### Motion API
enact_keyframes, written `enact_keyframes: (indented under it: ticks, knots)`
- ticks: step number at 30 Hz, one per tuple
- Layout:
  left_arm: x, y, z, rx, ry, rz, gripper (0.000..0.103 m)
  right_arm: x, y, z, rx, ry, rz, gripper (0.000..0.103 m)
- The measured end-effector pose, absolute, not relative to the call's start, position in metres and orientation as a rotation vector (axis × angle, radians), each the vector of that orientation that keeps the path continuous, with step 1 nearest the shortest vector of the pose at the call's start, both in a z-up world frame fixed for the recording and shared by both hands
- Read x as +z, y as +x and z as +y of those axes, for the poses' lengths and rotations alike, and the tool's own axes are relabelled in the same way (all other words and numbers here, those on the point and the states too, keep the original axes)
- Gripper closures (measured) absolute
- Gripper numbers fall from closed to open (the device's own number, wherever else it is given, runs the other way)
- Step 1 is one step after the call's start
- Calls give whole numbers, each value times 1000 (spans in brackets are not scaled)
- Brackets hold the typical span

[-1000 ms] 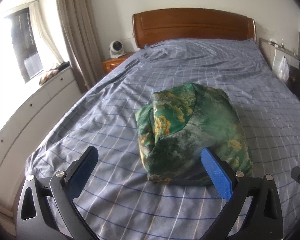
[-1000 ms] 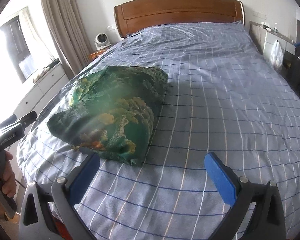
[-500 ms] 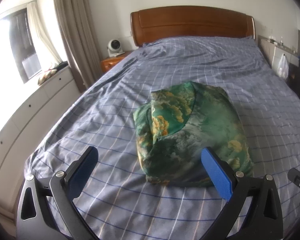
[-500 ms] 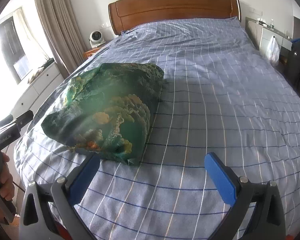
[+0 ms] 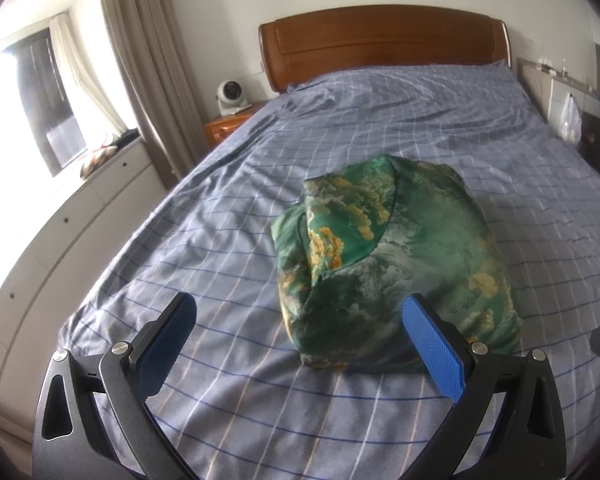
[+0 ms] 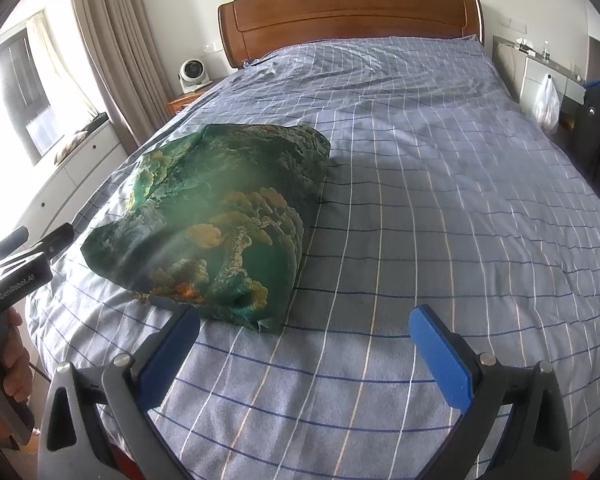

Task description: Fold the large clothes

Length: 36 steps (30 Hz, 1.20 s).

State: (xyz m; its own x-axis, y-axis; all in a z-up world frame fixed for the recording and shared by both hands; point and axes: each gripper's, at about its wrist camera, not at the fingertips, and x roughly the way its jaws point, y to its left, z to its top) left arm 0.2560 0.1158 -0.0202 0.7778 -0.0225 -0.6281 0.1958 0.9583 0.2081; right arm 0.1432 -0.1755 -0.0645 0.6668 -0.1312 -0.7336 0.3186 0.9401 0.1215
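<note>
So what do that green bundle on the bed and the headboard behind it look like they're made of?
The green bundle looks like a smooth, satiny woven fabric, perhaps silk or polyester: it has a soft sheen and drapes in loose folds, with a printed gold-and-green pattern. The headboard appears to be reddish-brown wood with a glossy varnish, judging by its light reflections; solid wood or veneer cannot be told.

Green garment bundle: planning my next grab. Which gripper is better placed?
Left, probably. The left gripper faces the green garment bundle almost squarely; the right gripper sits beside it, over sheet.
</note>
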Motion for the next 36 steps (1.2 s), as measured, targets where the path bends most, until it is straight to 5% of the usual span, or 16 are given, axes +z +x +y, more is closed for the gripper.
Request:
enact_keyframes:
  ticks: [36]
  knots:
    - [-33,264,112,-146,251,701,0,-61,142,-177,-348,148,769,0]
